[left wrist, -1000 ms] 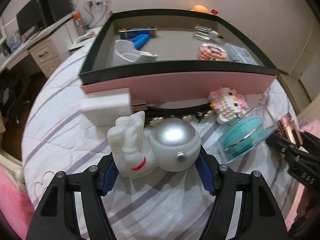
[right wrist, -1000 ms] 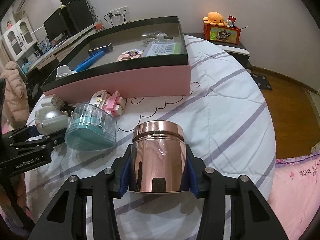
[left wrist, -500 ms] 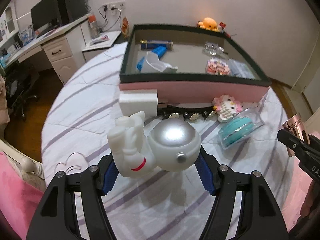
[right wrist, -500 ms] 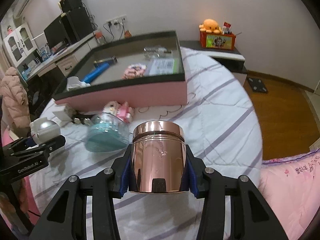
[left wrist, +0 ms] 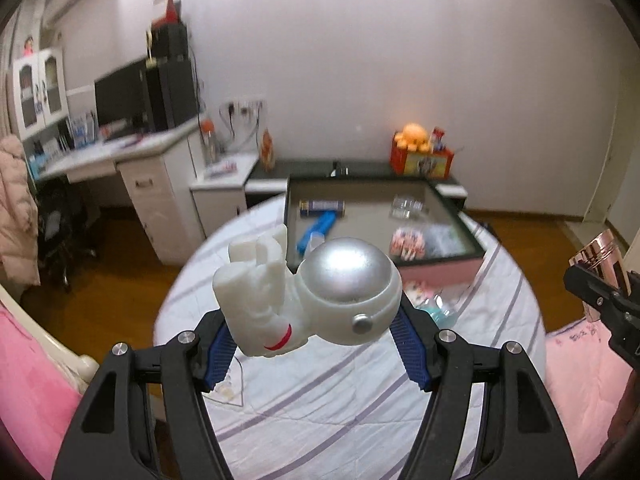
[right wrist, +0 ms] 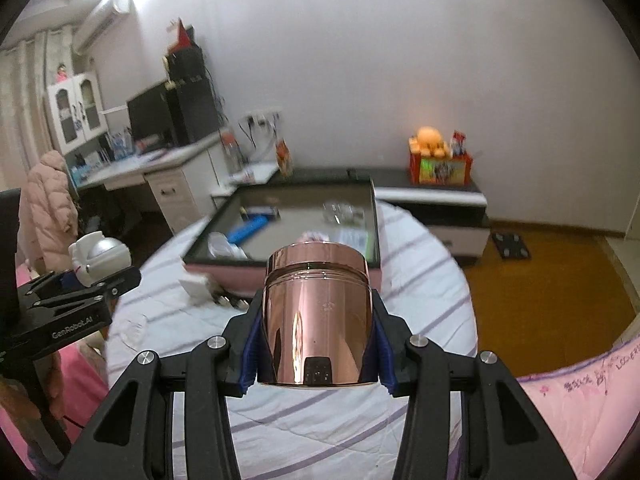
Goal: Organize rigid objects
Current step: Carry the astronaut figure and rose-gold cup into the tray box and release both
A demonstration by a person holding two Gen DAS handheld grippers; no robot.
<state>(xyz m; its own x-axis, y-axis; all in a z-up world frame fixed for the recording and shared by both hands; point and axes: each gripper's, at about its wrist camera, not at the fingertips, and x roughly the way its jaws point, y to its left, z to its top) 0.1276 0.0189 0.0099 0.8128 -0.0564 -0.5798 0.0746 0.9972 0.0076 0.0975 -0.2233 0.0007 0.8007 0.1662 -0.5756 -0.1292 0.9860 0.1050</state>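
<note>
Currently left gripper [left wrist: 308, 332] clamps the astronaut figure [left wrist: 308, 300], right gripper [right wrist: 316, 344] clamps the rose-gold jar [right wrist: 316, 312], both held above the bed [right wrist: 320, 432]. Several items already lie in the tray [left wrist: 440, 268] at the bed's far edge. Leftovers remain by its pink front wall: white block [right wrist: 196, 286], teal case [left wrist: 438, 306].

Dim indoor light, motion-blurred background, fisheye-warped dark corners

tray [left wrist: 460, 258] on bed [left wrist: 320, 408], desk [left wrist: 120, 156] left
</note>
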